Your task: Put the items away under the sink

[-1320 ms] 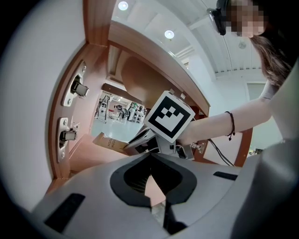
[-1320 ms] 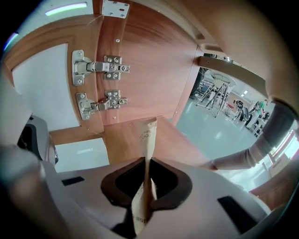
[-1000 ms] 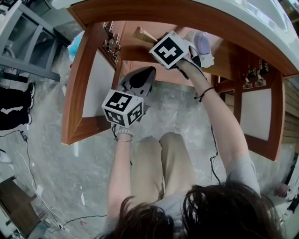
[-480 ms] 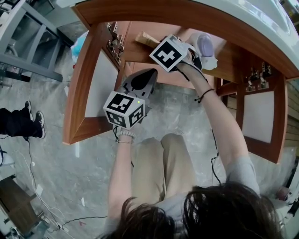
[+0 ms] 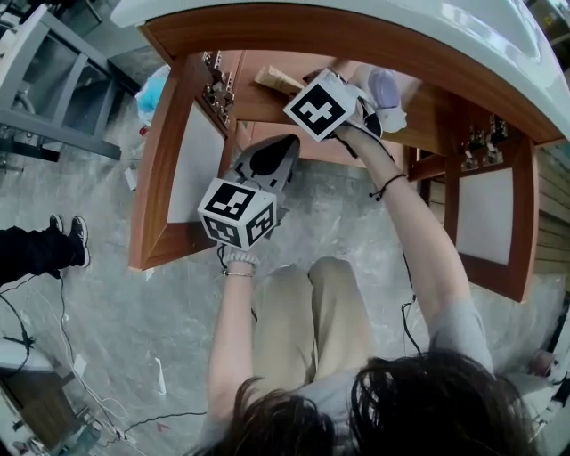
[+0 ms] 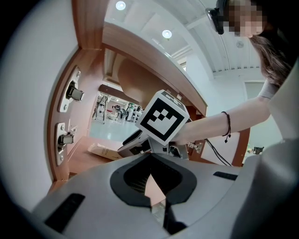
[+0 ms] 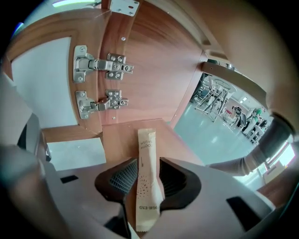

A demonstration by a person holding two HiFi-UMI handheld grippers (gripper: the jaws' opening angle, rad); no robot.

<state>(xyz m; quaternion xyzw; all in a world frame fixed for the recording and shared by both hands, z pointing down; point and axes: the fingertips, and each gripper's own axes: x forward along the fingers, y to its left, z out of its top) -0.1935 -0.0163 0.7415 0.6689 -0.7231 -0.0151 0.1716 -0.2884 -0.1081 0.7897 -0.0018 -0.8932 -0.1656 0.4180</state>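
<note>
Toothbrush packet (image 7: 146, 186) between just-opening right tongs (image 7: 143, 164)

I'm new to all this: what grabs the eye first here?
Checkered marker cubes top both hand-held grippers: the left gripper hovers before the open wooden cabinet. The right gripper reaches inside, jaws having just opened, a paper toothbrush packet lying between them on its floor.

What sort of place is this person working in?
Probably a bathroom vanity mock-up in a lab or showroom: a white basin top over an open wooden cabinet with door hinges, and loose cables on the stone-look floor.
</note>
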